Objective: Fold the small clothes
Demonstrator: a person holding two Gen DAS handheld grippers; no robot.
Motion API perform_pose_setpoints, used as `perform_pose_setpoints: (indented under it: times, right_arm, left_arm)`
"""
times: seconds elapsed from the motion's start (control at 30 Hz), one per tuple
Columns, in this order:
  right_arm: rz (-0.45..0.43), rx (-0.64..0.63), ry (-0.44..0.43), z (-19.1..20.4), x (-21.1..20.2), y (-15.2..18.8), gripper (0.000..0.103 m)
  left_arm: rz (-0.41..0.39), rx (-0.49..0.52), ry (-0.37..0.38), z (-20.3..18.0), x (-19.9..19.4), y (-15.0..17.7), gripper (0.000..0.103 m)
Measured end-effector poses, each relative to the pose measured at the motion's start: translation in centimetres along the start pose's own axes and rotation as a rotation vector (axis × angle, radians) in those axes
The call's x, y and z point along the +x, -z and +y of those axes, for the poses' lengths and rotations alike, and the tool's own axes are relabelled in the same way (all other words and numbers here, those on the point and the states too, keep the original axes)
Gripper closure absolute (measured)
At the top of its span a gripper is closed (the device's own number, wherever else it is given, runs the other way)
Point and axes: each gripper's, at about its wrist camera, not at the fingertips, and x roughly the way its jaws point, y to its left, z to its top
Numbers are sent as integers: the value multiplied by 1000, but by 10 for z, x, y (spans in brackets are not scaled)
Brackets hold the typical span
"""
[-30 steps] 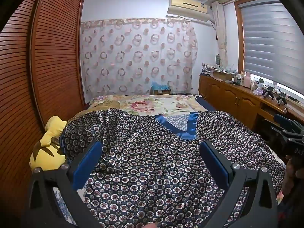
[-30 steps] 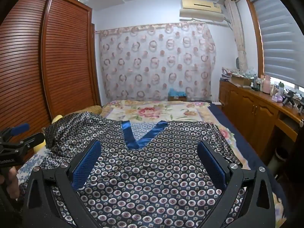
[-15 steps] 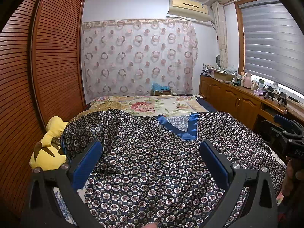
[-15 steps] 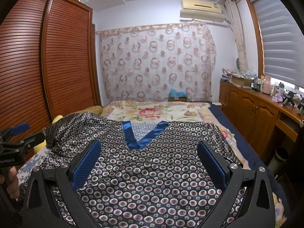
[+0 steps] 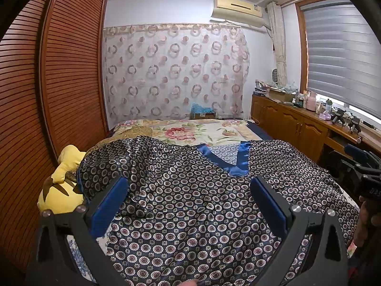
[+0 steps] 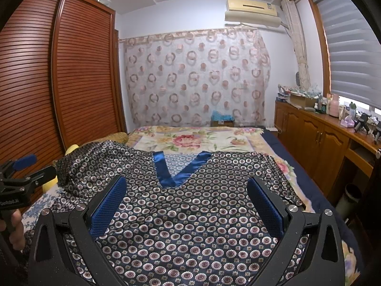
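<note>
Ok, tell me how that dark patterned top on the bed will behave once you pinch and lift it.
The top looks glossy like satin, so it may slip between the pads. It already lies in soft wrinkles and humps over the bed, so it will likely droop and sag rather than hold shape. It seems thin, probably light.

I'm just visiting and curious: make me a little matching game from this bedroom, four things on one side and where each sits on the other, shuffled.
Things:
1. patterned top
2. yellow plush toy
3. air conditioner
4. pink bottle

Places:
A. high on the wall above the curtain
B. on the wooden counter by the window
C. spread flat on the bed, blue V-neck away from the camera
D. at the bed's edge beside the wardrobe

Pairs: 1-C, 2-D, 3-A, 4-B
</note>
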Motion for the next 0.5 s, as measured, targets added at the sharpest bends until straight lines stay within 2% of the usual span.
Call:
perform_pose_setpoints:
  times: [0.5]
  right_arm:
    - [0, -2, 1, 5, -2, -1, 0]
  left_arm:
    - [-1, 1, 0, 0, 0, 0, 0]
